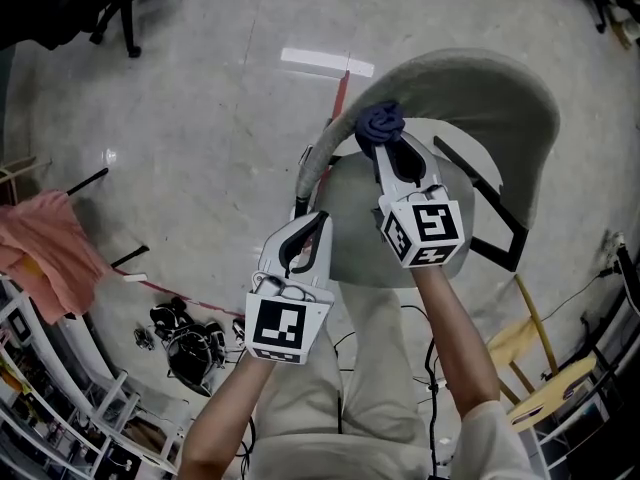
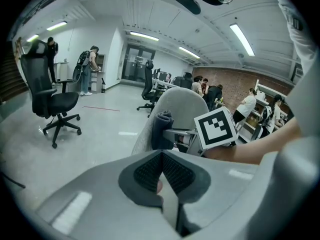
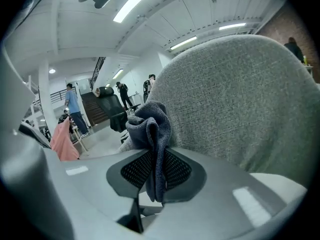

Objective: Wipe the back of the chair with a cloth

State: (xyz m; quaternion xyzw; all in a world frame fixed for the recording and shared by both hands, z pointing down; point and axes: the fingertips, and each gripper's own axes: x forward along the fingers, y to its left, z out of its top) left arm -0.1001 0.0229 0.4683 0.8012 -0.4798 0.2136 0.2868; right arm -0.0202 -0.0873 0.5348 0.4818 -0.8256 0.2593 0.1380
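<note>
1. The chair (image 1: 500, 108) is the biggest thing here. Its back is covered in grey woven fabric over a curved shell. I judge it stiff enough to take firm wiping, though the weave will drag on the cloth rather than let it glide.
2. My right tool (image 1: 386, 146) is up at the top rim of the chair's back, clamped on the cloth.
3. My left tool (image 1: 316, 220) is lower, beside the chair's seat and apart from the back. Its jaws are together with nothing between them.
4. The cloth (image 1: 381, 121) is dark blue and bunched into a wad against the chair's top rim. Whether it presses the fabric or sits just beside it, I cannot tell. It looks soft, light and limp, and a tail of it hangs down through the jaws. I'd keep the hold at the middle of the wad so a fat pad faces the chair.
5. I can read no brand or lettering. The marker cubes (image 1: 432, 230) carry only black-and-white square patterns.
</note>
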